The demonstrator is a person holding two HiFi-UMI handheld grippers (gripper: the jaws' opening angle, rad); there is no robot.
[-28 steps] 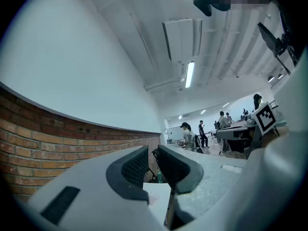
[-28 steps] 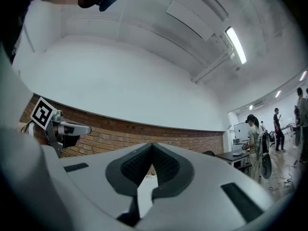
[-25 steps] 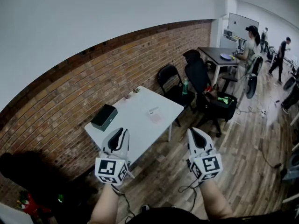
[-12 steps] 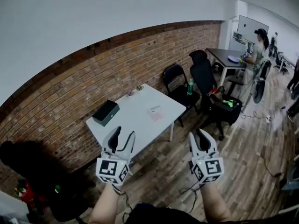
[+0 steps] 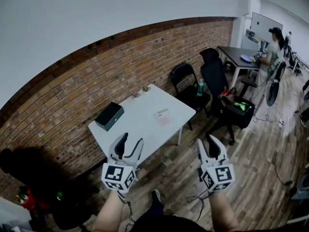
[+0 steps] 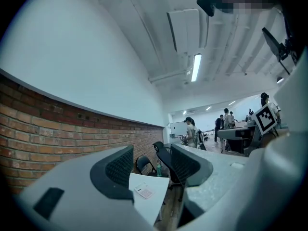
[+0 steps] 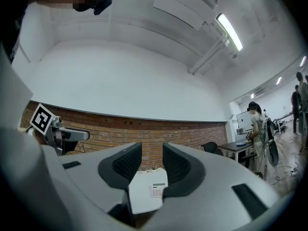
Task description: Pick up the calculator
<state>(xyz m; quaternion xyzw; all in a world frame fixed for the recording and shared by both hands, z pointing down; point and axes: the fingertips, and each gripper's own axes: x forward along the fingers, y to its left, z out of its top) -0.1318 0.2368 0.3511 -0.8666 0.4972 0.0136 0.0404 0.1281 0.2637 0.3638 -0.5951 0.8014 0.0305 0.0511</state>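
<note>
A small pale calculator [image 5: 163, 115] lies flat near the right end of a white table [image 5: 140, 129] by the brick wall; it shows between the jaws in the left gripper view [image 6: 143, 191] and the right gripper view [image 7: 157, 189]. My left gripper [image 5: 130, 143] hangs over the table's near edge, well short of the calculator, its jaws opening with nothing between them. My right gripper [image 5: 213, 142] is over the floor to the table's right, its jaws also opening and empty. Both point level toward the wall.
A dark box [image 5: 108, 116] sits at the table's left end, small objects [image 5: 145, 88] at its far edge. Black chairs [image 5: 186, 81] and an office chair [image 5: 216, 81] stand right of the table. A person [image 5: 274, 47] stands at a far desk [image 5: 240, 56].
Both grippers went from shut to open and sank a little toward the table. The view shifted, so table and chairs sit slightly further right.
</note>
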